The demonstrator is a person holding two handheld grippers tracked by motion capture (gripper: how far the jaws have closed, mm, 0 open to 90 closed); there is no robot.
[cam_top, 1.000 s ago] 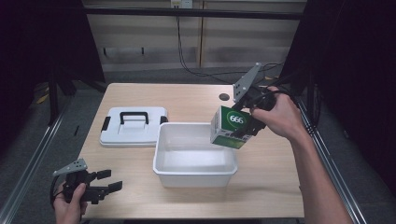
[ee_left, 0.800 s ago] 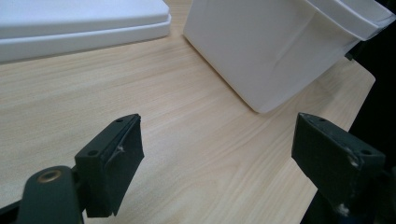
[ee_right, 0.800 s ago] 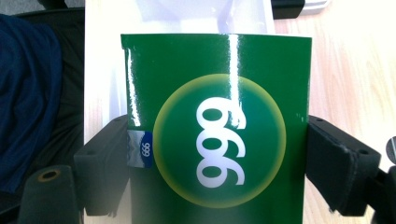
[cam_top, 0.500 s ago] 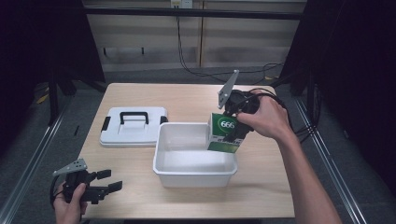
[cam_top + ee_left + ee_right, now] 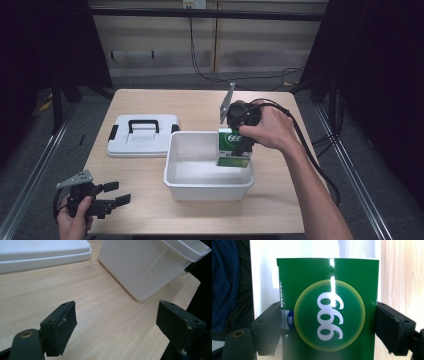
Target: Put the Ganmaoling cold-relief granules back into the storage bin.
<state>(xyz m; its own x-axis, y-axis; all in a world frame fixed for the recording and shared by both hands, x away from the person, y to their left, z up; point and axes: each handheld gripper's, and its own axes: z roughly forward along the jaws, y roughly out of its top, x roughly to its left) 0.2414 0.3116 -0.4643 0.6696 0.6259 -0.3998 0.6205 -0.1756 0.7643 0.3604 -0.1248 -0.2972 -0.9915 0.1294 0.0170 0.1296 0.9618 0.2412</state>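
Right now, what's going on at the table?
The right gripper is shut on a green box marked 666, holding it inside the white tub at its far right corner. The left gripper rests open at the table's near left edge. The tub's lid lies left of the tub.

1. Your right hand covers most of the right hand-held gripper, so in the high view you can't see how its jaws stand.
2. The box runs off the bottom edge of the right gripper view.
3. The tub's near wall hides the box's base.
4. The lid is cut off at the top and left of the left gripper view.
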